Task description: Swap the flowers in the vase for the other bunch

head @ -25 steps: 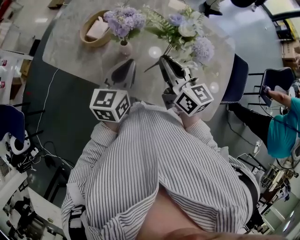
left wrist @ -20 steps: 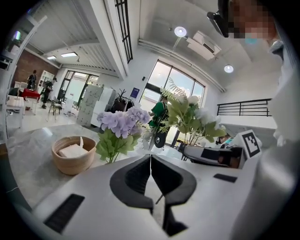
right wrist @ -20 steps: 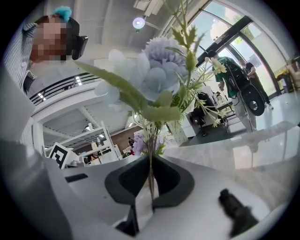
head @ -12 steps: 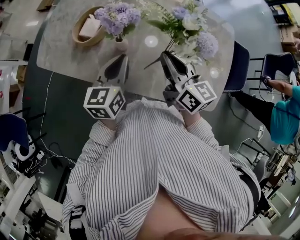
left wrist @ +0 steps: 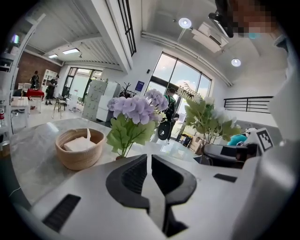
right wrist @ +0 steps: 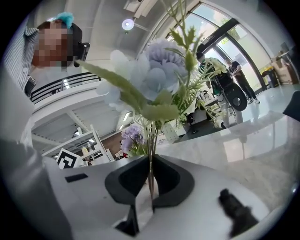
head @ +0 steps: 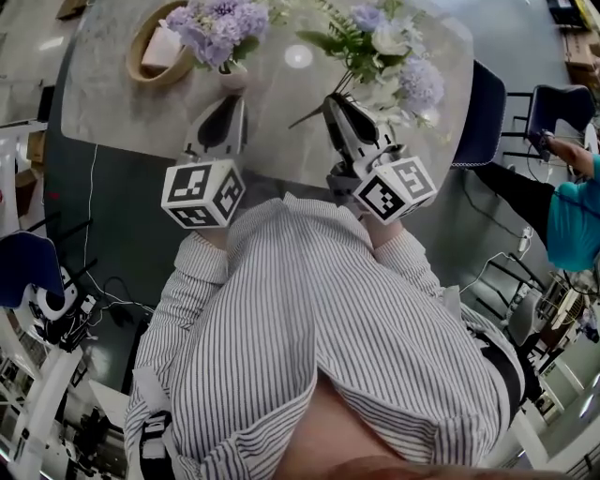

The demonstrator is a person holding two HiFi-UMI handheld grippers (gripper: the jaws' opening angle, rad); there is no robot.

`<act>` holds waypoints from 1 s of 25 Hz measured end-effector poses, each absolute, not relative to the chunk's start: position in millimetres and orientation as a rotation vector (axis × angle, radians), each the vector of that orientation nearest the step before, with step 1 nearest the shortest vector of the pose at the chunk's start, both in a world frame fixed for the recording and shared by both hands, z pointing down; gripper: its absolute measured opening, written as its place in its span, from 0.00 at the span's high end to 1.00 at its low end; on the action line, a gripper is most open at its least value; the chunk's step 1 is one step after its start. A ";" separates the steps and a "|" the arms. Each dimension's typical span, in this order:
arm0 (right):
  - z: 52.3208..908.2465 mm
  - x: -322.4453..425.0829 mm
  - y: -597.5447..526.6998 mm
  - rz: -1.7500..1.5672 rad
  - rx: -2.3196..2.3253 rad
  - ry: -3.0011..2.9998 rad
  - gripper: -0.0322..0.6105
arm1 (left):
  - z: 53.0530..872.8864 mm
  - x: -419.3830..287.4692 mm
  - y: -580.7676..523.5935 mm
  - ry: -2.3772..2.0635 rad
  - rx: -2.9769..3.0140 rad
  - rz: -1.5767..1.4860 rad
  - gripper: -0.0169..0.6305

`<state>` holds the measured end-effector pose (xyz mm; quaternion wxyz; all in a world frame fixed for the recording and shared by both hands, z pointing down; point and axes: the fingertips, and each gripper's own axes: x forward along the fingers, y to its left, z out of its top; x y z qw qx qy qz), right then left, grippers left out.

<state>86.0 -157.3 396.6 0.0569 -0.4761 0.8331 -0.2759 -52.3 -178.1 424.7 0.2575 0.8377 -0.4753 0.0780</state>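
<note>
In the head view a marble table [head: 281, 141] fills the upper part of the frame, and both grippers reach over its near edge from the striped shirt [head: 309, 328] below. The left gripper [head: 234, 98] sits at centre left with its jaws pressed together and nothing between them; its tips point at the small pale vase [head: 232, 82] just above. The vase stands upright, apart from the tips, and carries the purple hydrangeas [head: 211, 23], whose leaves hide most of it in the left gripper view. A woven basket [head: 141, 58] holding a white packet [head: 161, 42] sits just left of the vase, near the table's upper left edge. The right gripper [head: 333, 97], right of centre, is clamped on the thin stems [right wrist: 150, 176] of the mixed bunch [head: 384, 52], which fans toward the upper right with pale and lilac blooms and green fronds. In the right gripper view that bunch rises straight up from the jaws and blocks much of the room; the hydrangeas show small behind it at lower left. A bare strip of marble lies between the two grippers. At the right edge stand a blue chair [head: 483, 117] and a person in a teal top [head: 572, 211]
</note>
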 end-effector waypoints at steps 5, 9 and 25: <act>406.4 80.7 -158.2 -0.860 -1.412 2.534 0.89 | 441.0 -60.0 -187.4 -1.310 2.248 0.247 0.88; 411.3 79.3 -160.3 -0.868 -1.401 2.541 0.90 | 450.0 -63.7 -196.0 -1.329 2.232 0.273 0.82; 441.2 85.2 -160.9 -0.975 -1.402 2.471 0.89 | 471.6 -64.0 -233.4 -1.427 2.220 0.377 0.67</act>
